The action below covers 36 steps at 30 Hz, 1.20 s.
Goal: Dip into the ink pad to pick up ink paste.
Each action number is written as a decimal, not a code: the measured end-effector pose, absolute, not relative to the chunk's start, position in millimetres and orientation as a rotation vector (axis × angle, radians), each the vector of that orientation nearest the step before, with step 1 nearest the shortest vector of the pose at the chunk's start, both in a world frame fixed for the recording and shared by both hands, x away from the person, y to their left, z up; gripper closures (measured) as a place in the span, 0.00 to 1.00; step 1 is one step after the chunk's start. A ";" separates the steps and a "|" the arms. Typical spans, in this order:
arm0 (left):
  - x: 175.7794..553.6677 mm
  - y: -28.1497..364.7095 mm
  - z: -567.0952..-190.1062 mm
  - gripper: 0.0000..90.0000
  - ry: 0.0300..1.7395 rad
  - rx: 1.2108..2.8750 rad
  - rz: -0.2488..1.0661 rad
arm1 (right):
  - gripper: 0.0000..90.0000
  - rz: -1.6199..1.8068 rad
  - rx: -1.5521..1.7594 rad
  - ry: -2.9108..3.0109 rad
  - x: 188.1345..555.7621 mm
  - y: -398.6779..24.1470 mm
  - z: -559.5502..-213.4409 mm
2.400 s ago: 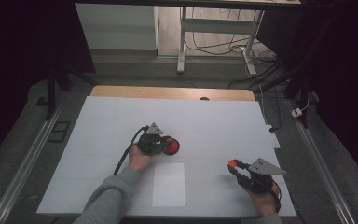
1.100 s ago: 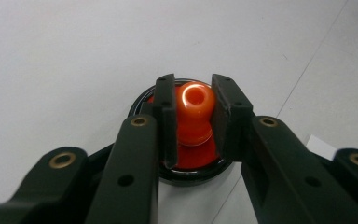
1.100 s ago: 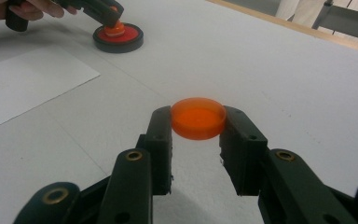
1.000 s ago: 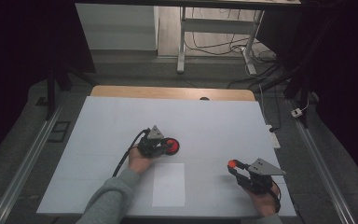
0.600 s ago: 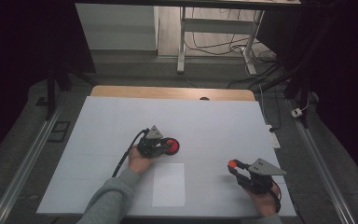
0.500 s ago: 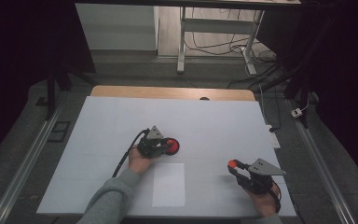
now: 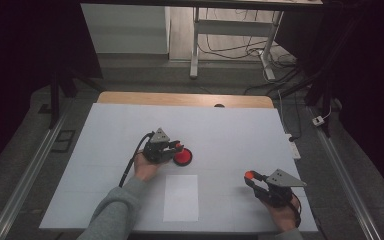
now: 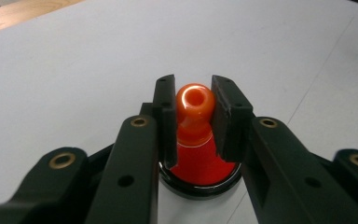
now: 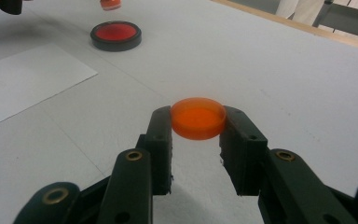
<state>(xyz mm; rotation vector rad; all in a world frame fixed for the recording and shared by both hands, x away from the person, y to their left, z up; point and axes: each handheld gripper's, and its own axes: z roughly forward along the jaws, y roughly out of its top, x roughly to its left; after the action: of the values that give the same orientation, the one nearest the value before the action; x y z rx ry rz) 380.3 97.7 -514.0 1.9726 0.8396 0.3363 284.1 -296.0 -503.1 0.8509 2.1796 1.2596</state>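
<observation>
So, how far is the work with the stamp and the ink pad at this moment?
Done: the orange lid is off the ink pad and clamped in the right gripper. In hand: the left gripper grips the orange stamp by its knob, above the open pad. Left: the white paper looks bare, so stamping it and closing the pad probably remain.

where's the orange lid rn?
High view, lower right: orange lid is clamped in the right hand-held gripper, right of the white paper sheet.
</observation>
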 end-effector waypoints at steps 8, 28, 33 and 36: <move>382.7 90.1 -517.6 0.81 0.842 1.995 0.331 | 0.71 1.257 0.850 2.180 283.4 -296.5 -502.5; 388.1 85.3 -532.9 0.81 0.865 2.031 0.325 | 0.71 1.255 0.850 2.180 283.2 -296.9 -502.4; 386.5 86.2 -535.4 0.81 0.865 2.012 0.329 | 0.71 1.255 0.850 2.179 282.6 -296.9 -502.1; 385.1 84.5 -535.4 0.81 0.857 2.020 0.353 | 0.71 1.250 0.852 2.177 282.0 -296.4 -502.1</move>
<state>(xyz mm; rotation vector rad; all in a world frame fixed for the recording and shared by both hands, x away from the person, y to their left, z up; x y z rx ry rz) 385.1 84.5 -535.4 2.0205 0.8568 0.3525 282.0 -296.4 -502.1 0.8519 2.1767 1.2501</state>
